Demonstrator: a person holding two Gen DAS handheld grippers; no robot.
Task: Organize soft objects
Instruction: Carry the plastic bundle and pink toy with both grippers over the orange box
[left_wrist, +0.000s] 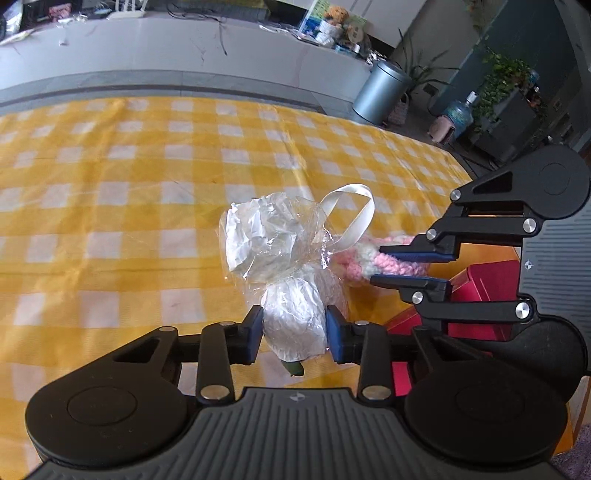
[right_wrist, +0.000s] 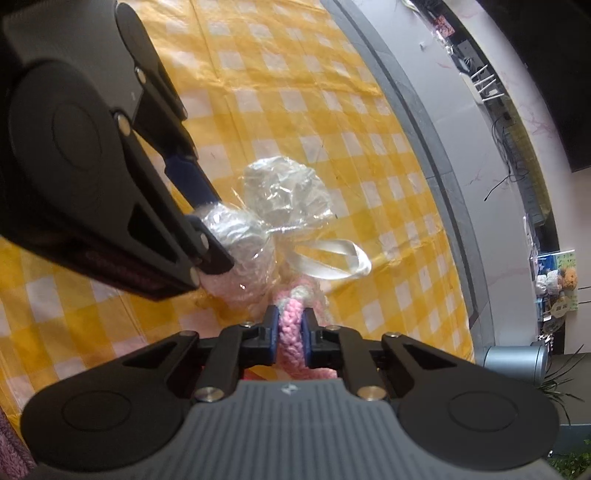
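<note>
- We see a tabletop covered by a yellow-and-white checked cloth (left_wrist: 147, 177) filling most of both wrist views; in the left view its far edge curves along the upper part of the frame.
- Beyond that edge, at the upper right of the left view, stands a grey cylindrical metal bin (left_wrist: 380, 92).
- At the right edge of the left view, low down, a red box-like thing (left_wrist: 487, 280) lies partly behind the right gripper.
- Our left gripper (left_wrist: 294, 334) sits at the bottom centre of its own view, jaws partly closed, with the blue pads pressing either side of the lower bulge of a crinkled clear cellophane bundle with white paper inside (left_wrist: 269, 240), which stands near the frame's centre.
- A white ribbon loop (left_wrist: 351, 210) rises from the bundle's waist, just right of centre.
- Our right gripper (right_wrist: 290, 334) has its jaws nearly closed, clamped on a pink-and-white knitted yarn piece (right_wrist: 291, 332) touching the bundle's right side.
</note>
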